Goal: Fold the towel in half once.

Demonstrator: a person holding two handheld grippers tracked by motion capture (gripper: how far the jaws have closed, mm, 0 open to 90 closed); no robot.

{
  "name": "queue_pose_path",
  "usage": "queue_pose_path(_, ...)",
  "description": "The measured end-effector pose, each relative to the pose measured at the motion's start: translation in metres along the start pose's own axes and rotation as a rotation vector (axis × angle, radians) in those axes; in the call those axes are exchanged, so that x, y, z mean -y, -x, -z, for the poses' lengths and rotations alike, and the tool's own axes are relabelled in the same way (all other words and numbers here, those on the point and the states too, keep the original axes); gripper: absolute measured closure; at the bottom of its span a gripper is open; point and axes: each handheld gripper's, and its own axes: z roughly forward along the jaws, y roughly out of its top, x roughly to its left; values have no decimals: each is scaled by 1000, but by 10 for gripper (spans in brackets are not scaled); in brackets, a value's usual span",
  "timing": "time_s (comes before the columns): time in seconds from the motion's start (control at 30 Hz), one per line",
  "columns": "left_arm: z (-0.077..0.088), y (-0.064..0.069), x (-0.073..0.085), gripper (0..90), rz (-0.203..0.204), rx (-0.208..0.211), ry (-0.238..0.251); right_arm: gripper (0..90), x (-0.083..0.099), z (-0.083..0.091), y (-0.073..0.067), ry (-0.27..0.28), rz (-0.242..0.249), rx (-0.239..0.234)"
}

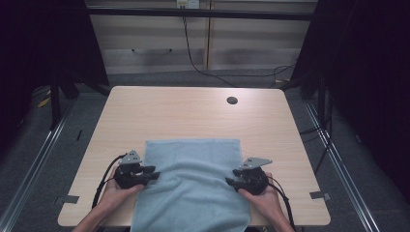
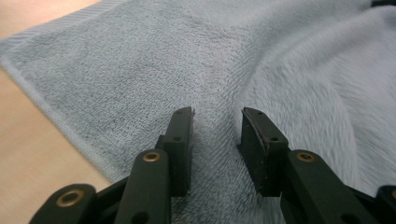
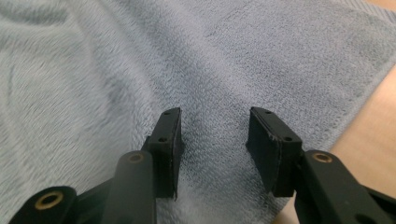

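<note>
One pale blue terry towel [image 1: 193, 179] lies flat at the near edge of the wooden bench [image 1: 193, 113], draping over it. Left claw [image 2: 217, 128] and right claw [image 3: 214, 128] rest on its side edges, jaws apart, empty. Pinching only pile could let the cloth slip.

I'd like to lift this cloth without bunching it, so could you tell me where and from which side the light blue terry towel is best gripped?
Probably at its two long side hems, one per gripper. The light blue terry towel lies flat on the wooden table, its near end hanging over the table's front edge. The open left gripper and open right gripper sit just inside those hems, so come in from the outer sides.
</note>
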Motion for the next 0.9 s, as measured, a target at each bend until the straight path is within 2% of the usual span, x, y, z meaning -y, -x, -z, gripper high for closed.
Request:
queue_pose_path(0.13,13,15,12,642,-33,31,-24,556,14,16,-20,-13,-6,-43)
queue_pose_path(0.2,17,18,16,636,-28,47,-27,557,19,23,-27,-30,-2,-62)
queue_pose_path(0.23,18,18,16,636,-28,46,-25,558,19,25,-29,-43,-8,-68)
queue_pose_path(0.3,16,16,15,640,-24,42,-21,545,16,26,-25,-16,1,-54)
queue_pose_path(0.37,13,12,13,640,-25,31,-6,543,7,26,-10,39,-31,-28)
queue_pose_path(0.4,12,9,13,640,-12,32,2,539,1,24,1,56,-39,-7)
queue_pose_path(0.53,11,2,13,647,14,35,23,525,-18,9,42,81,-85,58)
queue_pose_path(0.6,11,2,13,646,12,34,24,524,-26,-4,60,83,-107,84)
queue_pose_path(0.73,10,2,13,643,9,34,24,515,-34,-22,78,79,-138,88)
queue_pose_path(0.9,10,1,11,644,23,39,18,513,-38,-36,83,53,-139,104)
